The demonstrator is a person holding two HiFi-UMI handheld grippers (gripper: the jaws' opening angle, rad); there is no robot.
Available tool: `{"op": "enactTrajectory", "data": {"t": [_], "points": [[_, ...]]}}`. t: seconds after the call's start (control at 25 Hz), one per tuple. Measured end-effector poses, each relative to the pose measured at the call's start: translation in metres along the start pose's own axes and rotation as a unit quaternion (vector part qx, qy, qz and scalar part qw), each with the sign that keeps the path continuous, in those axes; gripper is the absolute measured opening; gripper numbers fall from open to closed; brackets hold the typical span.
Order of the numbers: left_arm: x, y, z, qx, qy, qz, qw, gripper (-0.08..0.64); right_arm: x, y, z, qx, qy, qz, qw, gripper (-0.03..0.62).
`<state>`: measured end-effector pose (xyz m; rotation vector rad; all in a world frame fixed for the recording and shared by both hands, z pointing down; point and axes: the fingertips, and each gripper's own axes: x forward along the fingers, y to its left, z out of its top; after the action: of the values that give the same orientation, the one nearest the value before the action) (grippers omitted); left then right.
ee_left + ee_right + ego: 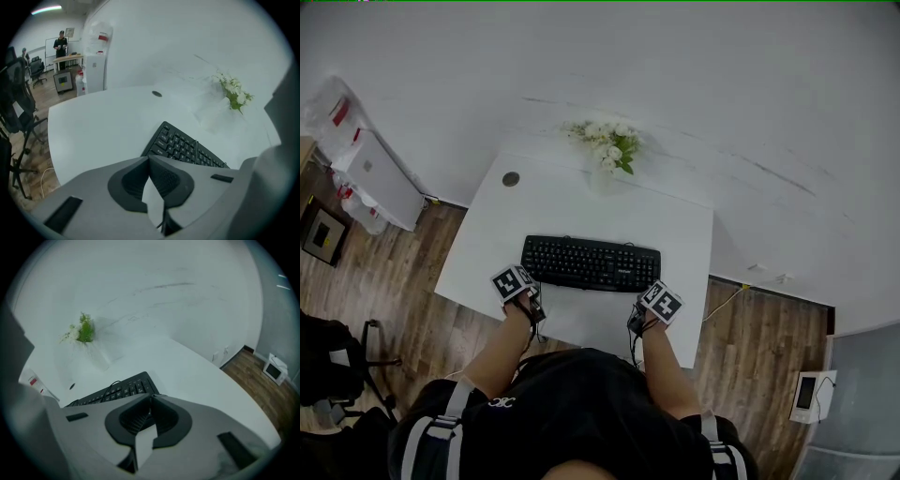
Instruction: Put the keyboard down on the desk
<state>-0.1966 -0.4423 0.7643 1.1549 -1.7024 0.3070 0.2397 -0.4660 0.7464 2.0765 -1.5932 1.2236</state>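
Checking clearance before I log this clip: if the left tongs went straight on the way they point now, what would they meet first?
Most likely the left end of the keyboard, which lies on the desk just beyond the shut left tongs. Depth is unclear, so they might pass above it.

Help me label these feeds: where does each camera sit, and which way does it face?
Head view: on the person's head, steeply down at desk; forearms, torso show.
Left gripper view: on left gripper, facing left end of keyboard; closed jaws show.
Right gripper view: on right gripper, facing its right end; closed jaws show.
Shared: keyboard and flowers.
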Motion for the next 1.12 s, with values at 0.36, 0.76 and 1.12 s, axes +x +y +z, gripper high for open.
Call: {"op": "enactTrajectory", "data": {"t": [0.36,0.76,1.12], "points": [[-0.057,-0.071,0.037,0.192,-0.142,-0.091,0.9667,0.002,-0.043,0.073,0.041,-0.158,-0.136,0.112,0.972,0.006],[-0.164,-0.166,0.052,0.292,-0.287,-0.229,0.8832,0.0,-0.169,0.173,0.101,-0.231,-0.334,0.262,0.876,0.005],[-0.247,-0.206,0.074,0.319,-0.362,-0.256,0.8378,0.002,-0.222,0.193,0.134,-0.196,-0.339,0.295,0.872,0.002]]}}
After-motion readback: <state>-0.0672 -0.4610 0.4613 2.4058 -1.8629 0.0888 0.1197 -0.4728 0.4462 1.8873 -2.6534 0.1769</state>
